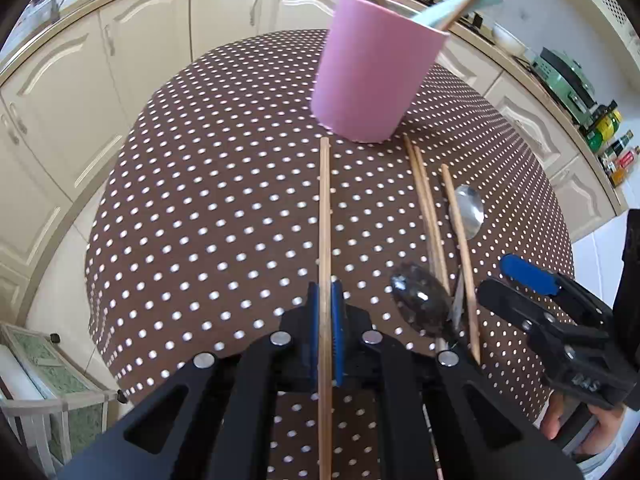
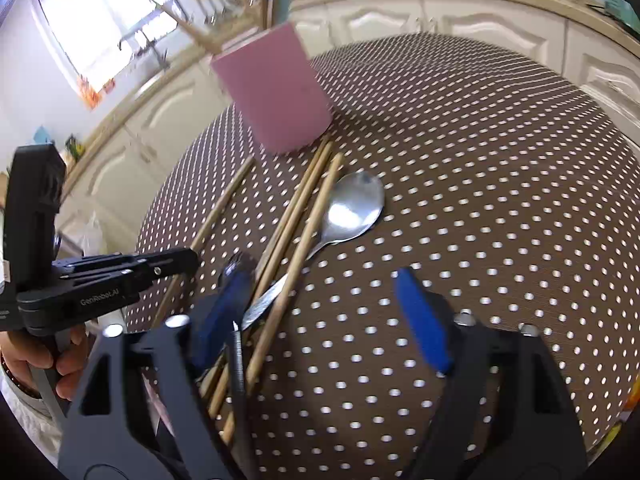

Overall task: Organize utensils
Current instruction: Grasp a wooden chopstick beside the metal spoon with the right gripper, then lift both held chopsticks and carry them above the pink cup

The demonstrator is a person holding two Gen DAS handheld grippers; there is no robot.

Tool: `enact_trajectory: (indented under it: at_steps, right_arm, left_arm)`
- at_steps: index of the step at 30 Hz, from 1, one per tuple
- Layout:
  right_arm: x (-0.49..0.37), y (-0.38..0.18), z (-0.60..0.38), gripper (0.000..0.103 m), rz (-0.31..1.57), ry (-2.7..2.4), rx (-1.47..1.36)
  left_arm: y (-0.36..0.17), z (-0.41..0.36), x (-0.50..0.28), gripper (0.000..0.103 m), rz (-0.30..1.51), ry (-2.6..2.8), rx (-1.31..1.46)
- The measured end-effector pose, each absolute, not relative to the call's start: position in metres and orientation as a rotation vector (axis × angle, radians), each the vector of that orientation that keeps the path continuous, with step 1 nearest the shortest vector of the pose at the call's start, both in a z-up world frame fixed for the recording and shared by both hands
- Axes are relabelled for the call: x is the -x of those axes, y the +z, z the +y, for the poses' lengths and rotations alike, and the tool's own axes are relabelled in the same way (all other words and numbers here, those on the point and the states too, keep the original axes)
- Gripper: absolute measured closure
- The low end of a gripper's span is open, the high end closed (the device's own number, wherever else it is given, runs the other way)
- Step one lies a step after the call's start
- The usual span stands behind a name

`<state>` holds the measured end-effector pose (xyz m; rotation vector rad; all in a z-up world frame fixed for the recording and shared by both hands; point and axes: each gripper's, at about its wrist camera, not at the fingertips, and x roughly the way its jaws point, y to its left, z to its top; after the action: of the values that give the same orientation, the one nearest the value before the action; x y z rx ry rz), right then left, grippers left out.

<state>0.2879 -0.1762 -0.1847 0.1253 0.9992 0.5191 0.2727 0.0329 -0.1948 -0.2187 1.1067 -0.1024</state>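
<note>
A pink cup (image 1: 376, 72) (image 2: 276, 96) stands on the dotted brown table (image 1: 200, 200) with chopsticks and a teal utensil in it. My left gripper (image 1: 326, 292) (image 2: 188, 258) is shut on one wooden chopstick (image 1: 325, 208) (image 2: 224, 200) that lies pointing toward the cup. To its right lie a pair of chopsticks (image 1: 426, 208) (image 2: 296, 204), a single chopstick (image 1: 460, 240), a silver spoon (image 1: 468, 210) (image 2: 352, 208) and a dark spoon (image 1: 420, 300). My right gripper (image 2: 320, 272) (image 1: 500, 280) stands open over these utensils. Its left finger hides part of the dark spoon.
Cream kitchen cabinets (image 1: 224, 4) curve around behind the table. A counter at the right carries bottles (image 1: 616, 152) and a green appliance (image 1: 564, 76). A small pale stand (image 1: 52, 384) sits on the floor at the lower left. A hand (image 2: 36, 360) grips the left tool.
</note>
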Motion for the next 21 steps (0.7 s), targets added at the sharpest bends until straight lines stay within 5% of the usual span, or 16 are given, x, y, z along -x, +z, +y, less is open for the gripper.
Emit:
enact_trajectory:
  at_steps: [5,21]
  right_arm:
    - [-0.300,-0.184,-0.161,0.063,1.061,0.510,-0.075]
    - [-0.305,-0.183,-0.127,0.084,1.169,0.482,0.142]
  left_arm:
    - [-0.199,0.050,-0.262,0.097,1.105,-0.109,0.245]
    - [-0.198,0.060,-0.274,0.096,1.136,-0.120,0.285]
